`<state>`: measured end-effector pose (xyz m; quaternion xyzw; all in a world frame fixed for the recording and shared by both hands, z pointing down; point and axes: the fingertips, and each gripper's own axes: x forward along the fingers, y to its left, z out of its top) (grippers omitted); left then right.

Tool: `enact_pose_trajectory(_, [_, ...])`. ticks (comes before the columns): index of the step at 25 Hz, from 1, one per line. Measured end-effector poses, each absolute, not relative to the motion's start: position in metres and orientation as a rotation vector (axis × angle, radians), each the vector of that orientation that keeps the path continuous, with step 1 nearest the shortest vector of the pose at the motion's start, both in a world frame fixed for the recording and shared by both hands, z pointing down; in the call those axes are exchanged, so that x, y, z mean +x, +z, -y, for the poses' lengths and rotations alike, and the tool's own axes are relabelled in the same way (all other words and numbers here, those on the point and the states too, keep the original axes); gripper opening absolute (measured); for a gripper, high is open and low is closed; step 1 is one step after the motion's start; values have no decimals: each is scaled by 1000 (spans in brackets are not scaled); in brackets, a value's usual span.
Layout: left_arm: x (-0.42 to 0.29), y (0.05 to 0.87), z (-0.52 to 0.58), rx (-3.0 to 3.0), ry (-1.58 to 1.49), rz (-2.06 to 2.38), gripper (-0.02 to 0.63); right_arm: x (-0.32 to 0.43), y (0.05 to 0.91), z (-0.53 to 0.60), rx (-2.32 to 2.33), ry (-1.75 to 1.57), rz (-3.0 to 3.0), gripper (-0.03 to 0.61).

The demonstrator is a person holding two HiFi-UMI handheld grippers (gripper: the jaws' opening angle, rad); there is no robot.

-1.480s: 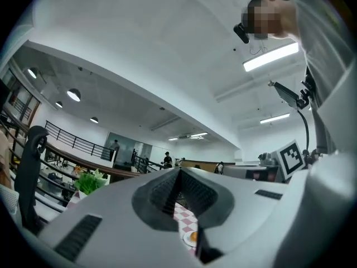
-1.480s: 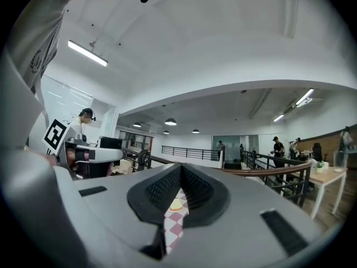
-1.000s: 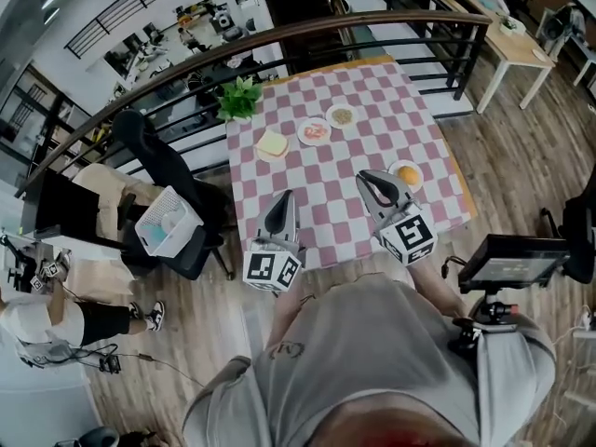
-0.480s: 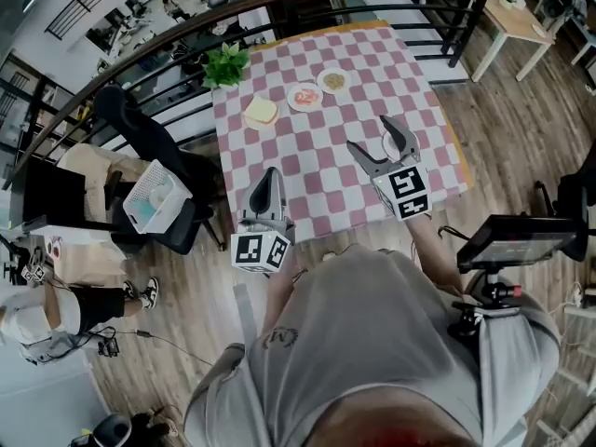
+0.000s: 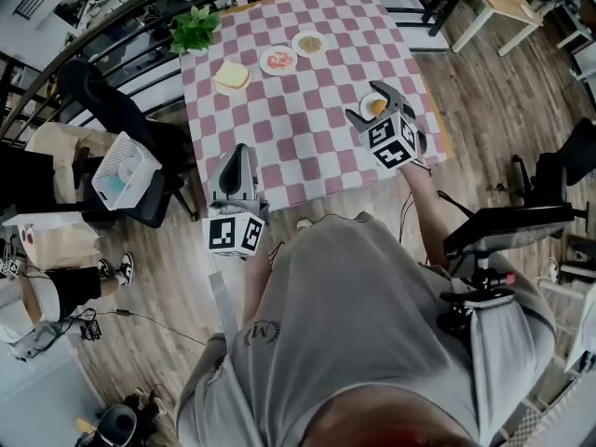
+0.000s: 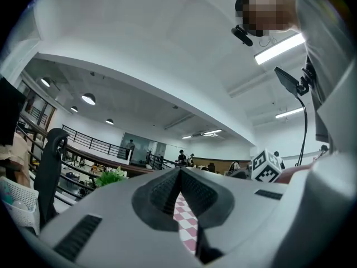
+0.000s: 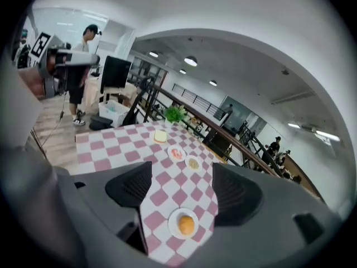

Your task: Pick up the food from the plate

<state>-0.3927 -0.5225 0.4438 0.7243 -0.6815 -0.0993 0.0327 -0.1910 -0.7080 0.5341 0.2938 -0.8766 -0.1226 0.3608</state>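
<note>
Food (image 7: 186,225), round and orange, sits in the middle of a small white plate (image 7: 172,223), and that plate lies near the right edge of the pink-and-white checked tablecloth (image 5: 298,128), on the side closest to the person. Right gripper (image 7: 184,188) is over it now, tipped downward, and its jaws have just been opening: they stand wide, one dark pad on each side in the right gripper view, with plate and food framed in the gap between them and neither pad pressing on the food. From the head view the two fingers straddle the plate; whether they touch the cloth, I can't tell.

Out across the table, three more servings line up towards the far left: a small plate of something pale brown (image 5: 309,43), a plate with red pieces (image 5: 277,60), then a slice of bread (image 5: 231,74). A potted green plant (image 5: 193,31) stands at the far left corner, right by the dark railing (image 5: 140,17).

Left gripper (image 5: 237,154) hangs at the near edge of the table, well apart from the plate, pointing roughly level, its jaws closed together at the tips with nothing in them
</note>
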Motion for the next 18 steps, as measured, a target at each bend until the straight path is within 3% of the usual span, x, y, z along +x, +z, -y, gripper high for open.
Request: enact_pose_trajectory(18, [-405, 451, 488, 2055, -152, 2230, 5, -112, 739, 794, 361, -229, 1815, 339])
